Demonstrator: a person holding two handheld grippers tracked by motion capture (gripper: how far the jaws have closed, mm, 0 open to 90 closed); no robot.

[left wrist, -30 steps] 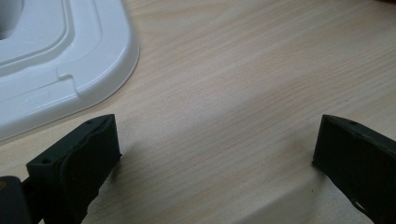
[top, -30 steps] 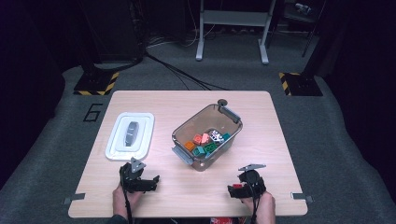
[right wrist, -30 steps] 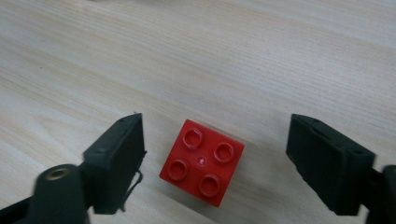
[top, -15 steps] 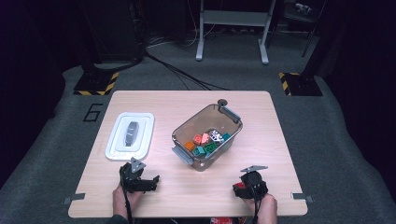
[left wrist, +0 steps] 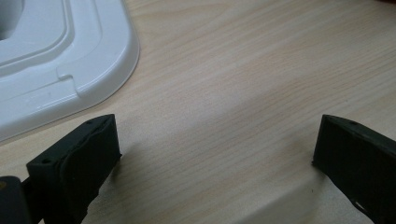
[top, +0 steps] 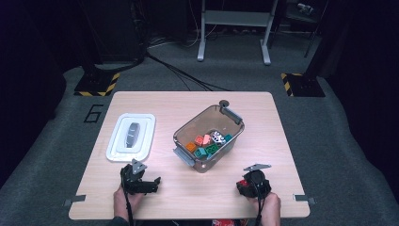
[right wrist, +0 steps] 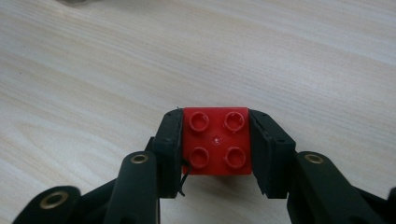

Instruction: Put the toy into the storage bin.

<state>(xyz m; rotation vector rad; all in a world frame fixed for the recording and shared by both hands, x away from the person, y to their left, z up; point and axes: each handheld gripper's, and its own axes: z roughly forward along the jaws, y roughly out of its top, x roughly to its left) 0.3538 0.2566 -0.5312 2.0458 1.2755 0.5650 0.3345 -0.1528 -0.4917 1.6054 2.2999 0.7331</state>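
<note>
Right gripper view: square red four-stud plastic brick [right wrist: 216,141], lower centre on the bench [right wrist: 280,56], pinched by the just-closing right tool [right wrist: 216,140]; lift straight, keeping pads square; left tool [left wrist: 210,149] open.

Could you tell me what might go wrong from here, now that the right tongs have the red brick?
The right tongs, whose jaws have just been closing, pinch the red four-stud brick by its smooth sides, so it could slip on lifting. The bin already holds several bricks; a careless drop might bounce out. Its lid lies near the open left tongs.
</note>
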